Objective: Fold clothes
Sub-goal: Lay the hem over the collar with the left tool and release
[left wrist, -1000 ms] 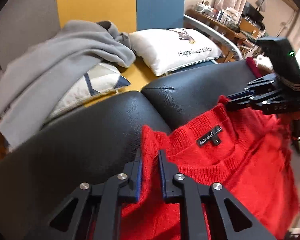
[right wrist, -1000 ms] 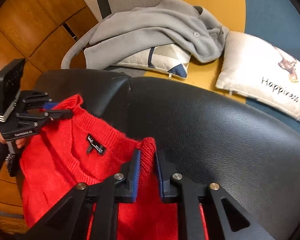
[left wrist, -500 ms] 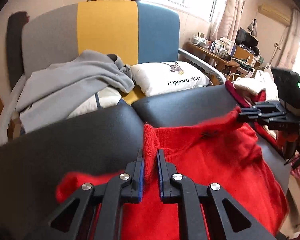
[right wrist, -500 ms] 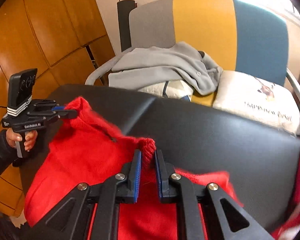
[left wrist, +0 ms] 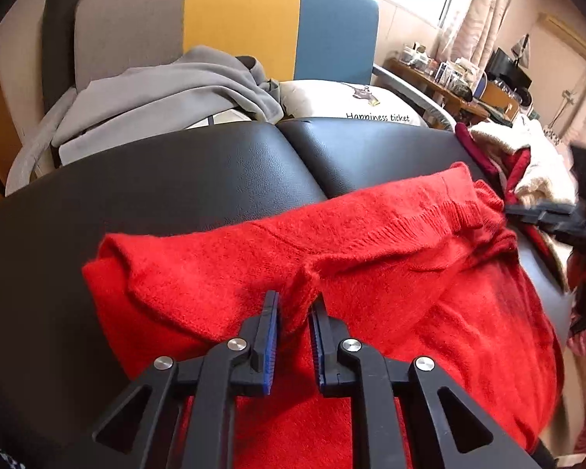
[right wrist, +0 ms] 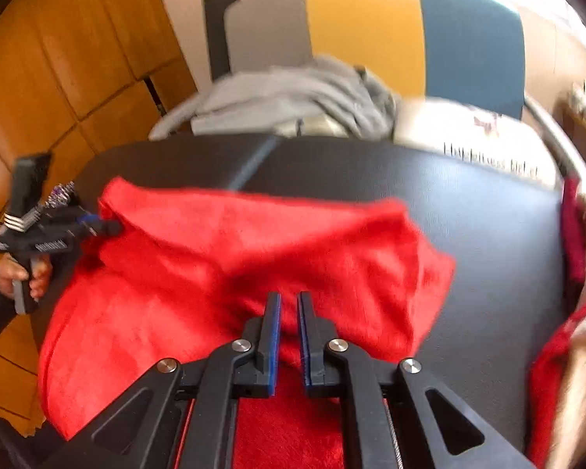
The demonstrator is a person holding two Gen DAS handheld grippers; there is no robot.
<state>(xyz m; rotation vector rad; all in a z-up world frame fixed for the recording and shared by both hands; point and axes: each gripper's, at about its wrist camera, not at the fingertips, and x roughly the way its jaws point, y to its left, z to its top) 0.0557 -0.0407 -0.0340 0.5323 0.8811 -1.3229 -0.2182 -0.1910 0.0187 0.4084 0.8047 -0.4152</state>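
Note:
A red knit sweater (left wrist: 371, 258) lies over the black leather surface (left wrist: 175, 187), folded toward me with its sleeves bunched at both sides. My left gripper (left wrist: 293, 305) is shut on a pinch of the sweater's fabric at the near fold. My right gripper (right wrist: 289, 305) is shut on the sweater (right wrist: 254, 258) too, at its own side. In the right wrist view the left gripper (right wrist: 109, 226) shows at the far left, held in a hand. In the left wrist view the right gripper (left wrist: 511, 209) shows at the right edge.
A grey garment (left wrist: 168, 97) and a white "Happiness ticket" pillow (left wrist: 351, 101) lie on the tricolour chair behind. A pile of cream and dark red clothes (left wrist: 527, 164) sits at the right. Wooden panelling (right wrist: 58, 58) stands at the left.
Both grippers have pulled back toward me and lowered, carrying the sweater's shoulders over its body. The collar and label are now hidden under the fold.

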